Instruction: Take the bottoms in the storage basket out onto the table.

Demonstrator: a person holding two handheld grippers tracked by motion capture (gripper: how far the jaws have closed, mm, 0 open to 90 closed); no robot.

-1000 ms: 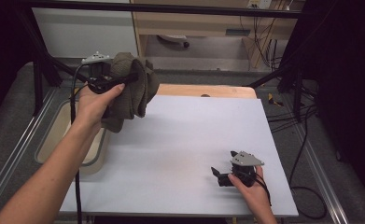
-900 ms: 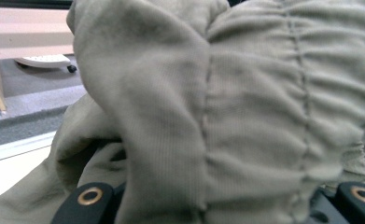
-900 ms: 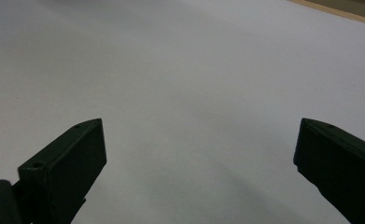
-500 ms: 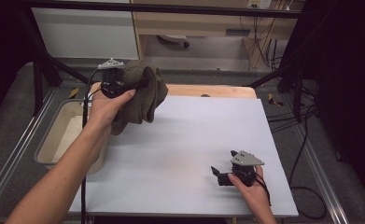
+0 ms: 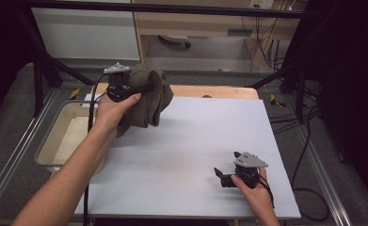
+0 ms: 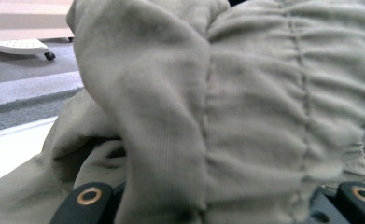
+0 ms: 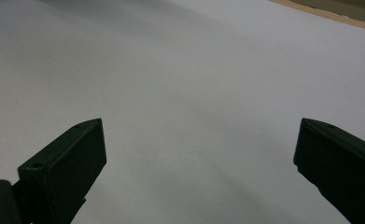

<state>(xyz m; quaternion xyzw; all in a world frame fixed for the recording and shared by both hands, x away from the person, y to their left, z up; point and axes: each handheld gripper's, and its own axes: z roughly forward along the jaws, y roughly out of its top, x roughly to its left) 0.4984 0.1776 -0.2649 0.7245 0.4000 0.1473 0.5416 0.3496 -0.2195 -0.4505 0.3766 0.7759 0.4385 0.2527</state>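
Observation:
A bunched olive-brown cloth hangs in the air over the far left corner of the white table top, with my left gripper shut on it. In the left gripper view the ribbed, gathered cloth drapes over both jaws and hides their tips. My right gripper rests low near the table's front right, held by a hand, its jaws wide open. The right gripper view has bare white surface between its two black fingers.
A beige plastic bin sits off the table's left edge. A wooden strip runs along the table's far side. Cables trail on the floor to the right. A white wheeled base stands on the grey floor behind.
My left gripper has carried the cloth to the right, from above the bin's side toward the table's far left corner. The right gripper has stayed still.

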